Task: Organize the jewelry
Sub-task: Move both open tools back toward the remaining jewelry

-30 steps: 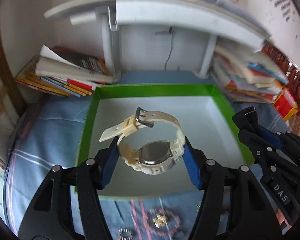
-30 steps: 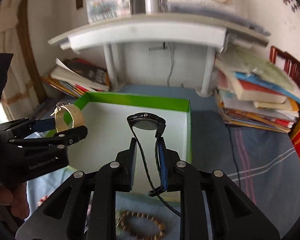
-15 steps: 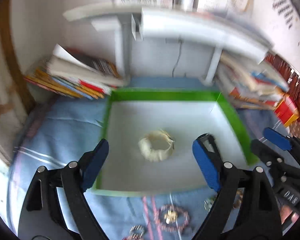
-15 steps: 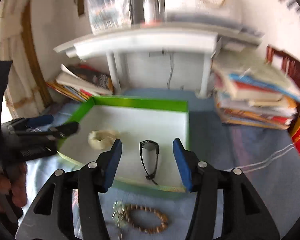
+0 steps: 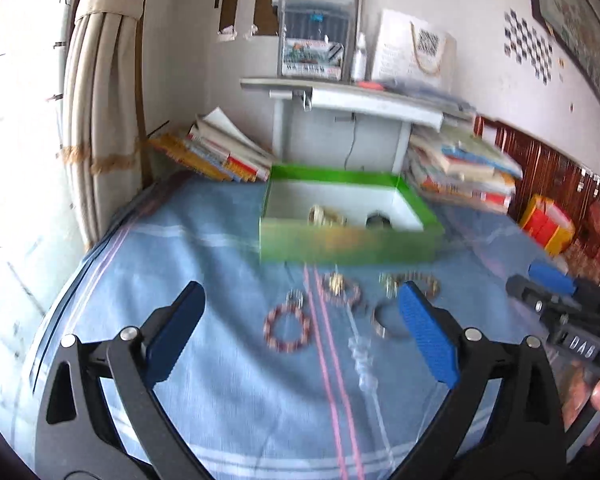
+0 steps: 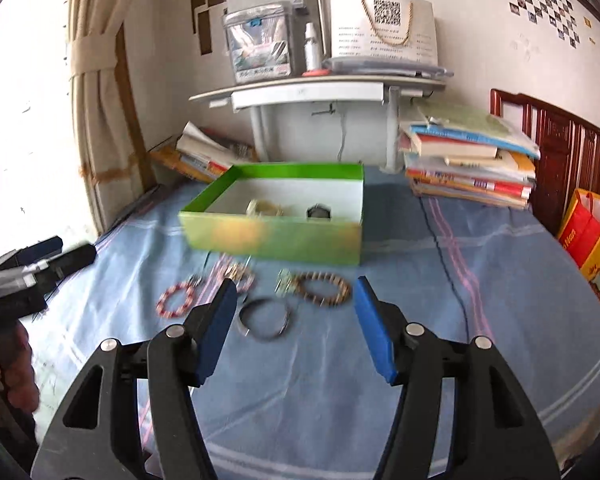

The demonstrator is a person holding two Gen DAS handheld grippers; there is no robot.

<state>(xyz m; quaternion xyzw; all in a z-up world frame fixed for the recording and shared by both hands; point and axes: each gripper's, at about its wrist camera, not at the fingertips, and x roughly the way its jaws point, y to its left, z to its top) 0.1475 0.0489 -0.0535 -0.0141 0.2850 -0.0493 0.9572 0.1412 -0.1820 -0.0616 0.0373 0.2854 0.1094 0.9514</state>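
My left tongs [image 5: 300,322] stand wide, their jaws having just been opening, and nothing is between the blue pads [image 5: 428,340]. My right tongs [image 6: 294,322] are parted too, less widely, also just opening, and they grip nothing.

The green box [image 6: 276,236] sits on the blue sheet [image 6: 440,280] ahead of both tongs, well apart from them. Inside it lie the cream watch [image 6: 262,207] toward the left and the black watch [image 6: 319,212] to its right, apart from each other (both are half hidden by the near wall, and blurred).

On the sheet between the box and my tongs lie the loose pieces. The red bracelet [image 6: 176,300] is leftmost. Just beyond it, nearer the box, is a pink bracelet [image 6: 236,274] with a gold charm. The brown bead bracelet [image 6: 324,288] lies to the right, with a small silvery cluster touching its left side. The dark bangle [image 6: 265,318] lies nearest, between my right tongs' pads in that view. From the left view a clear bead strand [image 5: 362,356] runs along the sheet toward me, beside the pink stripes.

Books [image 6: 468,160] are stacked right of the box and more lean at its left.
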